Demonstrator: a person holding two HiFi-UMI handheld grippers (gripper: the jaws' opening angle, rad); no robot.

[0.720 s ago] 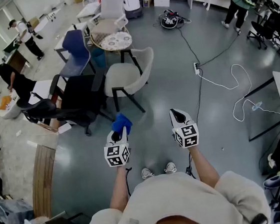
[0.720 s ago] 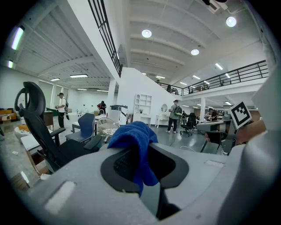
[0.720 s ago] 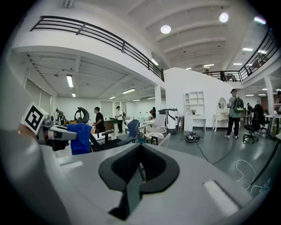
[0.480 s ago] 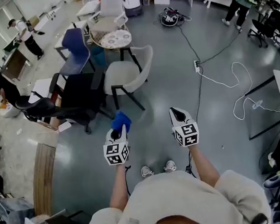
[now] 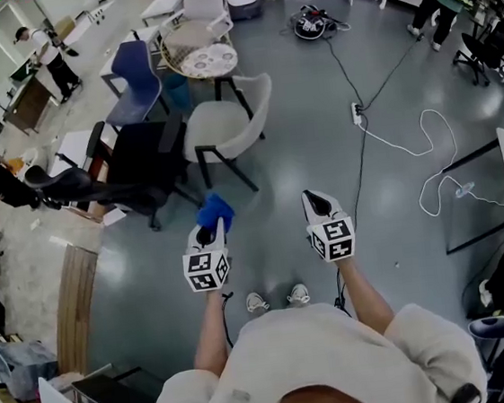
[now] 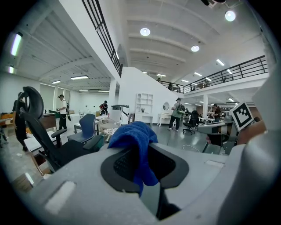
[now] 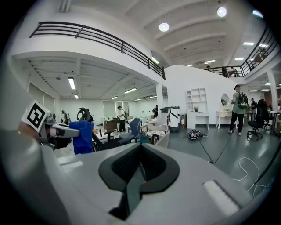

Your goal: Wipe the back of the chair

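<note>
Glossy grey floor (image 5: 300, 145) fills the hall, with a white cable (image 5: 417, 146) looping across the right of the head view. The left gripper (image 5: 210, 231) is clamped on a blue cloth (image 5: 214, 211). In its own view the left gripper (image 6: 140, 162) pinches the soft, nubbly terry fabric (image 6: 134, 140), which bunches above the jaws and hangs in a fold between them. The right gripper (image 5: 312, 201) carries nothing, and its own view shows the right gripper (image 7: 139, 169) with jaws pressed together (only dark ribbed pads meet). At upper left stand a beige chair (image 5: 225, 127) with a curved padded back and a black office chair (image 5: 140, 168), both apart from the cloth.
</note>
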